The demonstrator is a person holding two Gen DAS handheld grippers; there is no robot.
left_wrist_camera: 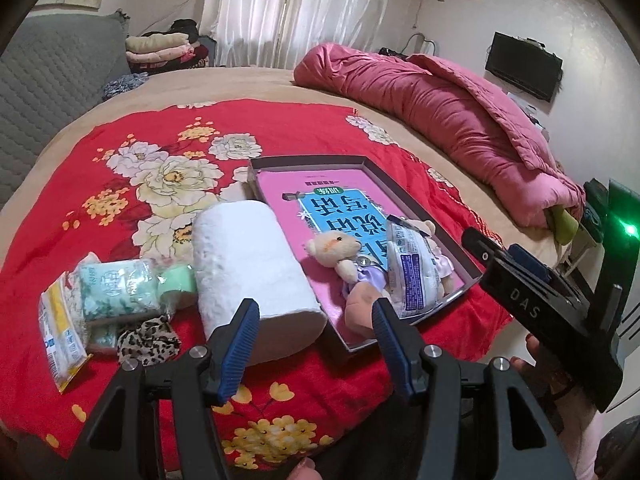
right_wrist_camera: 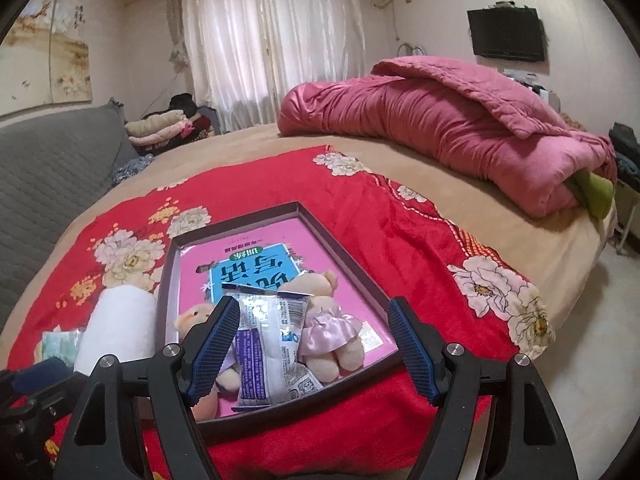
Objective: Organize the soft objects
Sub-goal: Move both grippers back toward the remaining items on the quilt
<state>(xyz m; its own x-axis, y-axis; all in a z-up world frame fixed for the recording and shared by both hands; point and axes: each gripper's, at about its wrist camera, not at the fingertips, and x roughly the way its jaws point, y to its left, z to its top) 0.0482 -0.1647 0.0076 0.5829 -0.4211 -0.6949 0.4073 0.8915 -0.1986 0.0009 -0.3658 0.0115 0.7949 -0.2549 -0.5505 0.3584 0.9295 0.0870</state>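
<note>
The left gripper (left_wrist_camera: 316, 338) stands with its fingers (left_wrist_camera: 239, 347) wide apart and nothing between them, above bare red flowered blanket (left_wrist_camera: 288, 136). Just past its left finger a paper roll (left_wrist_camera: 252, 268) lies on its side, its flat end facing the gripper. Beyond its right finger is the near rim of a shallow tray (left_wrist_camera: 424, 196).

The right gripper (right_wrist_camera: 316, 346) is also wide open and empty, hovering over the tray's (right_wrist_camera: 344, 252) near corner. Open blanket (right_wrist_camera: 400, 240) runs to its right up to the bed's edge.

In the tray, on a pink book (right_wrist_camera: 256, 248), two plush bears (right_wrist_camera: 324, 320) in lilac dresses lie under a crinkled white-and-blue packet (right_wrist_camera: 268, 344), straight ahead of the right fingers (right_wrist_camera: 214, 344) and nearer the left one.

Left of the paper roll, off the left gripper's left finger, sit green tissue packs (left_wrist_camera: 120, 288), a yellow-striped packet (left_wrist_camera: 60, 332) and a leopard-print scrunchie (left_wrist_camera: 148, 340), crowded together. A rolled pink quilt (left_wrist_camera: 440, 104) lies far ahead at the right.
</note>
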